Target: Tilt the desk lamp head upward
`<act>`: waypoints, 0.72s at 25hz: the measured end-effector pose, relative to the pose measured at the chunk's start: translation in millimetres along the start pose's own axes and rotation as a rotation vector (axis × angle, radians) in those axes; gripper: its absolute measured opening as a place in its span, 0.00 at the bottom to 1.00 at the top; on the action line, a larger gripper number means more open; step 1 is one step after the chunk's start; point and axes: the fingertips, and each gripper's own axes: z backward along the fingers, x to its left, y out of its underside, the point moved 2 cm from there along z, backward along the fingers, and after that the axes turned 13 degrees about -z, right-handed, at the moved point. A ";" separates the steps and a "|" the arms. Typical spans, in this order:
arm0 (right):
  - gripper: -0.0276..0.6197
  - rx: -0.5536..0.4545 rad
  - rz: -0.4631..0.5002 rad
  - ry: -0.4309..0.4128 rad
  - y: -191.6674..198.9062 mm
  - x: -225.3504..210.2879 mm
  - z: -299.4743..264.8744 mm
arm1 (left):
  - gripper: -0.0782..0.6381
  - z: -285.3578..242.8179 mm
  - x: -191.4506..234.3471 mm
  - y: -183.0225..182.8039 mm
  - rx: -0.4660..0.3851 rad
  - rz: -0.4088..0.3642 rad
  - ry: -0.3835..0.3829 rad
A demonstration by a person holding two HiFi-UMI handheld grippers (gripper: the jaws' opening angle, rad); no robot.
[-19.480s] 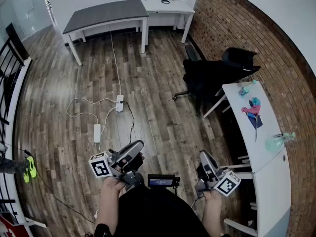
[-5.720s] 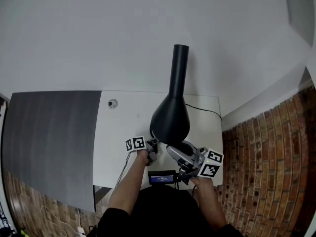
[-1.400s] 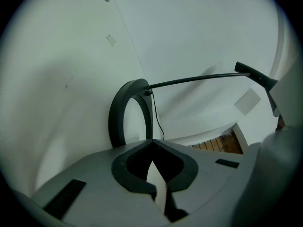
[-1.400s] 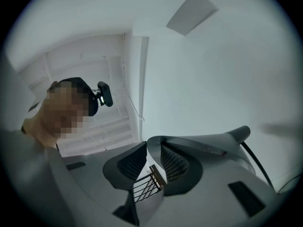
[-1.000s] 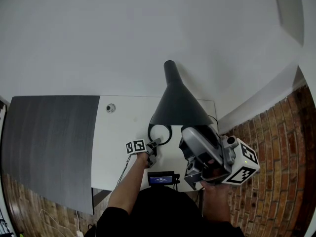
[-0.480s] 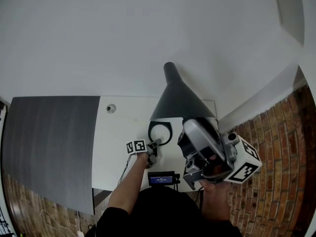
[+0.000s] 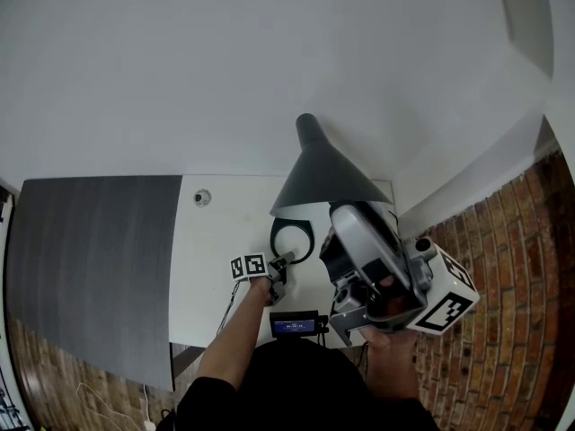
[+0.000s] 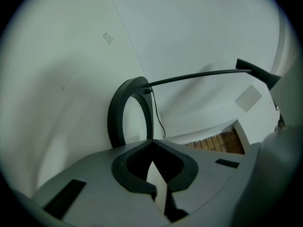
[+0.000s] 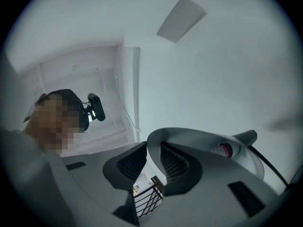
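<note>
- Two desks stand edge to edge in the head view: a white desk point(image 7: 225, 232), with a grey desk point(image 7: 90, 259) at its 9 o'clock.
- The right gripper point(image 9: 147, 148) points upward and pinches the rim of the black lamp head point(image 7: 319, 173). The rim is wedged between its pads.
- The cone-shaped lamp head hangs over the white desk's far right part, with the right gripper at its 5 o'clock.
- A bulb point(image 9: 222, 149) shows inside the cone in the right gripper view.
- The lamp's ring base point(image 7: 293, 223) lies flat on the white desk, at 7 o'clock from the head.
- The left gripper point(image 8: 152, 143) has its jaws pressed together on nothing. Its tips are at the ring's 6 o'clock, and whether they touch it is unclear.
- A thin lamp arm point(image 8: 199, 75) runs from the ring toward 3 o'clock in the left gripper view.
</note>
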 end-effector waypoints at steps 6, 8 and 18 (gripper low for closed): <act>0.19 0.002 0.021 0.009 -1.9 1.5 -3.3 | 0.12 1.1 0.1 -0.5 0.001 -0.006 0.000; 0.19 0.007 0.029 0.009 -1.8 1.6 -3.7 | 0.12 1.2 0.0 -0.5 0.001 -0.005 0.000; 0.19 0.017 0.142 0.006 4.4 4.0 1.5 | 0.12 0.2 0.0 -0.2 0.004 -0.005 -0.004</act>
